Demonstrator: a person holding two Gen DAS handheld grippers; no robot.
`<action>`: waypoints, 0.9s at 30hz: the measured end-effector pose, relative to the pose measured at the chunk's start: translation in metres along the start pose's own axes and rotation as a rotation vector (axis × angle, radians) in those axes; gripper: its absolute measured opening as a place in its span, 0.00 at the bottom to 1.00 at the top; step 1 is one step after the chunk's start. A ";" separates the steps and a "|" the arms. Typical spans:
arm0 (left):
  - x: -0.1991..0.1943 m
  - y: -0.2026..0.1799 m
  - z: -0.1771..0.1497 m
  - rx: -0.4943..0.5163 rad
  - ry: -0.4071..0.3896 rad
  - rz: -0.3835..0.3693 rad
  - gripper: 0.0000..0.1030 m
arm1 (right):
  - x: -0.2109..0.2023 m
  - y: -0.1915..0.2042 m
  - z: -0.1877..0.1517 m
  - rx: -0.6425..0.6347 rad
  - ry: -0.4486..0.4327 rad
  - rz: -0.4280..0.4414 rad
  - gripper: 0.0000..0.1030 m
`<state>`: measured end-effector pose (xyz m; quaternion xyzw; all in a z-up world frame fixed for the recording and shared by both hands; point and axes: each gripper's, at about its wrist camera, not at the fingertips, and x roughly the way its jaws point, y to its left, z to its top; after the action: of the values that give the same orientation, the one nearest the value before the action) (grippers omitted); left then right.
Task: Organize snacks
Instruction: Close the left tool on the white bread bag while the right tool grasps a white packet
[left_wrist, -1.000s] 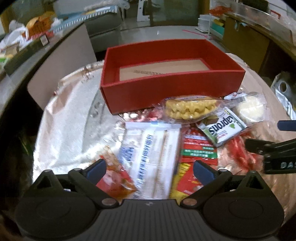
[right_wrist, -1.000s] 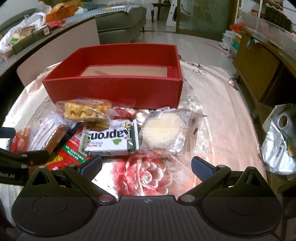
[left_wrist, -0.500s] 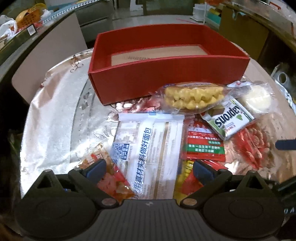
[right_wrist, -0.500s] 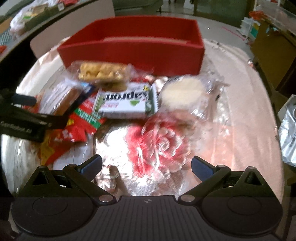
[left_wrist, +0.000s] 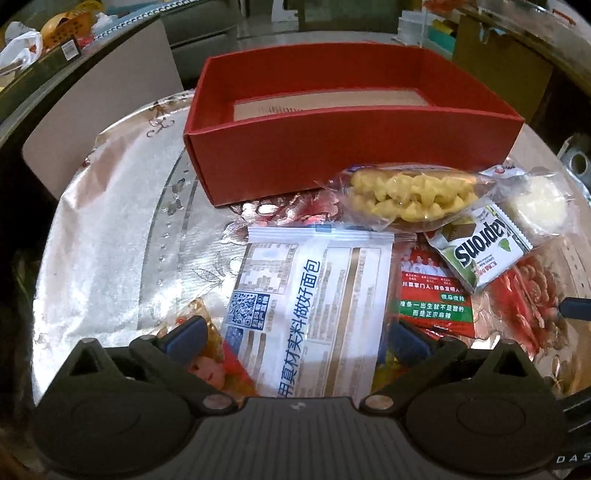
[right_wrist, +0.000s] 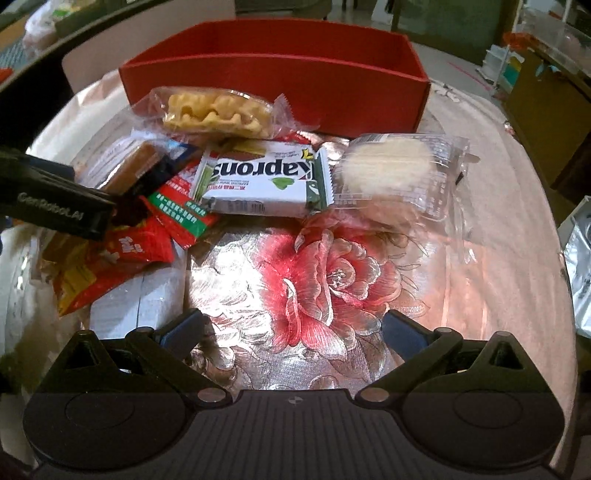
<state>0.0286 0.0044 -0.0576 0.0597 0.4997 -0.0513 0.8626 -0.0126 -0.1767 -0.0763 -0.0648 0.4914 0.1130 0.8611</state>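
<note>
Several snack packs lie in a loose heap on the table (right_wrist: 498, 229), just in front of the red box (left_wrist: 332, 147), which sits toward the far edge and looks empty apart from its cardboard floor. The left tongs (left_wrist: 295, 338) are spread wide and grip nothing; they straddle the near end of the white bread pack (left_wrist: 314, 295), which lies flat among the others. The right tongs (right_wrist: 291, 330) are equally wide and empty, hovering over bare cloth near the front edge, with the wafer pack (right_wrist: 262, 184) and the round cake (right_wrist: 388, 170) beyond them.

The likely step is a pick of the bread pack by the left tongs. To do it well, I would lower both fingers until they flank the pack's edges, then close on the pack alone, since the red sachet (left_wrist: 436, 295) and an orange packet (left_wrist: 207, 350) touch or tuck under it. Lift straight up, clear the box's front wall, and set it flat inside.
</note>
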 end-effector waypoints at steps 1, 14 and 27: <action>0.000 0.000 0.000 -0.003 0.002 0.001 0.97 | 0.000 0.000 0.000 -0.004 0.005 0.000 1.00; -0.019 0.004 0.002 -0.016 -0.009 -0.063 0.60 | -0.025 0.040 0.005 -0.041 0.017 0.073 1.00; -0.024 0.020 0.003 -0.106 0.011 -0.166 0.55 | 0.006 0.086 0.009 -0.211 0.053 0.061 1.00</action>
<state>0.0219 0.0242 -0.0344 -0.0271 0.5097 -0.0957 0.8546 -0.0241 -0.0909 -0.0768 -0.1430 0.5013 0.1887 0.8322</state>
